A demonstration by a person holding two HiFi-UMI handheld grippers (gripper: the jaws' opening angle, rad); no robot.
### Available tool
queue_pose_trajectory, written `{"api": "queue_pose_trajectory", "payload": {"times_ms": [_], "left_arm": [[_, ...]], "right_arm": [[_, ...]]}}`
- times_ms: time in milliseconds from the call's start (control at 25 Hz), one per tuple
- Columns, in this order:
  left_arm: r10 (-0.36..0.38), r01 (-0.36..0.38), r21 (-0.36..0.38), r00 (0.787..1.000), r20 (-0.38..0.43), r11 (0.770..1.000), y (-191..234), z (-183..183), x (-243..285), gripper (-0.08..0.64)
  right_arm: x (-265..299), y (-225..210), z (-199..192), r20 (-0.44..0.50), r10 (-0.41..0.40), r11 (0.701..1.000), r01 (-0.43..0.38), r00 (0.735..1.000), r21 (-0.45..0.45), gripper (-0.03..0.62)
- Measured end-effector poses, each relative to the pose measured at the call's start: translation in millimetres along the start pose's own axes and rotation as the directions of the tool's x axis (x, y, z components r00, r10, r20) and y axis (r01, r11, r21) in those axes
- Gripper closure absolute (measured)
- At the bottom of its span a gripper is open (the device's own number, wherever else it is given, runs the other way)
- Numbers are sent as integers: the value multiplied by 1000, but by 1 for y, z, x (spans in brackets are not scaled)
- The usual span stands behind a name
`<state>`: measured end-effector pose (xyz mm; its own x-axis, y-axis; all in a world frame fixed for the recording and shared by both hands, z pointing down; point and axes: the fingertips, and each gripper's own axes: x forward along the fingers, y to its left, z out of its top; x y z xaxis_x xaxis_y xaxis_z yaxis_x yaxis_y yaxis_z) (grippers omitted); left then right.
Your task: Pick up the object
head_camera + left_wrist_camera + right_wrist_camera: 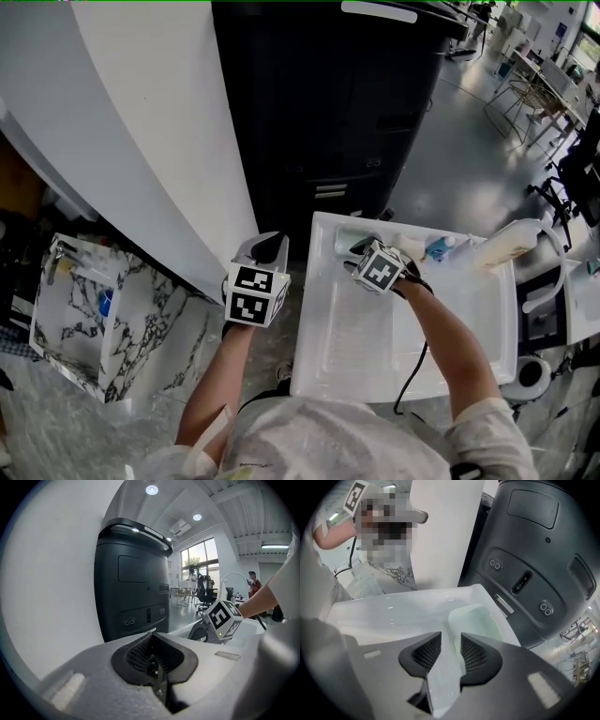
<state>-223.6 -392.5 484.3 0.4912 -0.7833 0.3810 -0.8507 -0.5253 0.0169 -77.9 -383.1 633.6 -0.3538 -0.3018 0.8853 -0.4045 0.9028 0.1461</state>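
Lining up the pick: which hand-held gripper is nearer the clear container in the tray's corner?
Right. The right hand-held gripper is over the clear container, part of it between its jaws. The left hand-held gripper is off the tray, past its left edge.

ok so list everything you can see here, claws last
tray: one, white, shallow, in front of the person
tub: one, clear pale green, at the tray's far end
bottle: one, cream white, at the tray's far right edge
small blue item: one, between tub and bottle; too small to name
machine: one, black, tall, beyond the tray
box: one, marble-patterned, low at the left
left claw: shut, empty, held left of the tray
right claw: jaws apart, over the tub, its near wall between them
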Motion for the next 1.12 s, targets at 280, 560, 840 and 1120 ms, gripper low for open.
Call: {"api": "queue_pose_trajectory", "payload": {"times_ms": [280, 560, 840, 1120], "left_arm": [[6, -6, 1, 1000, -2, 1000, 4, -2, -1, 563], [5, -6, -1, 1000, -7, 1000, 7, -4, -1, 562], [-10, 10, 4, 1000, -6, 1000, 3, -2, 2, 563], [-37, 37, 12, 999, -1, 999, -4, 3, 8, 563]], "right_arm": [[2, -3, -4, -19, -1, 1000, 1, 1000, -9, 514], [4, -2, -5, -35, 3, 999, -4, 999, -32, 555], [1, 4, -5, -35, 23, 999, -24, 999, -30, 583], [-9, -5, 0, 27, -4, 999, 4, 1000, 32, 583]]}}
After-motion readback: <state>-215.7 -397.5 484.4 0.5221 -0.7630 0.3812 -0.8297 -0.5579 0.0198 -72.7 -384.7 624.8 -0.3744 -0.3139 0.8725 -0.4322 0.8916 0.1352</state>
